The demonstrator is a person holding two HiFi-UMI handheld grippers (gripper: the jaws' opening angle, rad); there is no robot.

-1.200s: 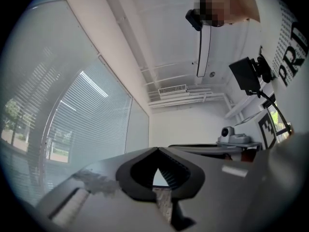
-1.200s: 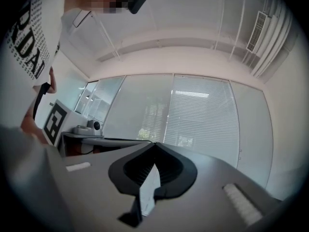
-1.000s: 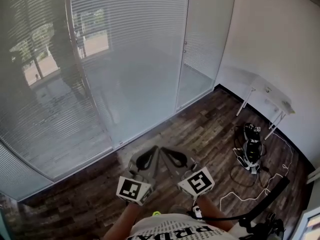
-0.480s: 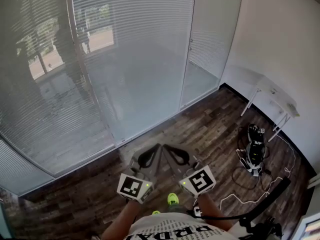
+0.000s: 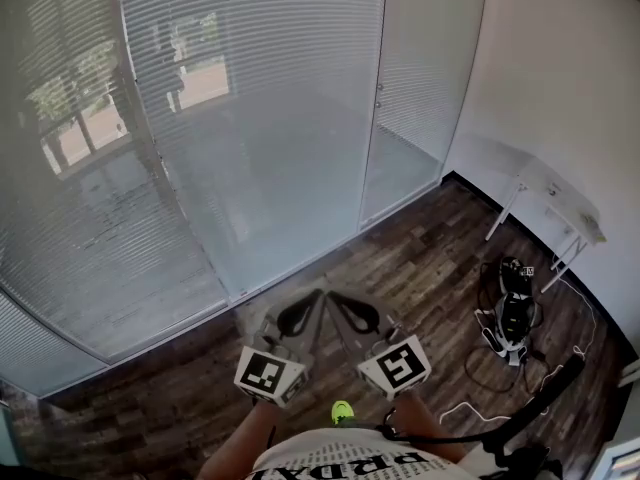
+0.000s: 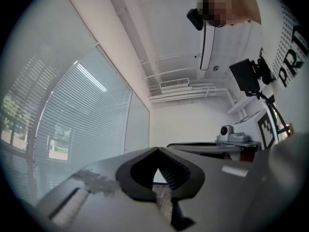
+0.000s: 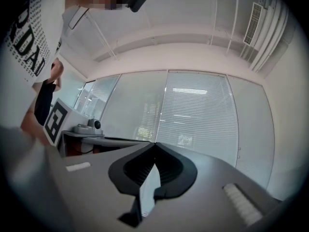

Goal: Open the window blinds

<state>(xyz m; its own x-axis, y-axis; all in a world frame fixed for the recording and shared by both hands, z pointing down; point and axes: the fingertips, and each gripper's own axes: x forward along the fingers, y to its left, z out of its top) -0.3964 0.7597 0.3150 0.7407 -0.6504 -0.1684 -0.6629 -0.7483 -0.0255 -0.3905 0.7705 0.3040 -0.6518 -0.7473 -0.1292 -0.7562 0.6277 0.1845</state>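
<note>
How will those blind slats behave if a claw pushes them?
The blinds look like many thin horizontal slats, so probably light and easily bent. Hanging down to the floor, they would likely sway. Their sheen hints at glass in front; unsure.

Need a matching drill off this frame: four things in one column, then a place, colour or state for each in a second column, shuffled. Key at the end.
Things:
1. right gripper
2. blinds
3. white table
4. shoe

Place, colour or state:
A. yellow-green
B. lowered over the glass
C. jaws shut, nothing between them
D. against the wall at the head view's right

Pairs: 1-C, 2-B, 3-D, 4-A
</note>
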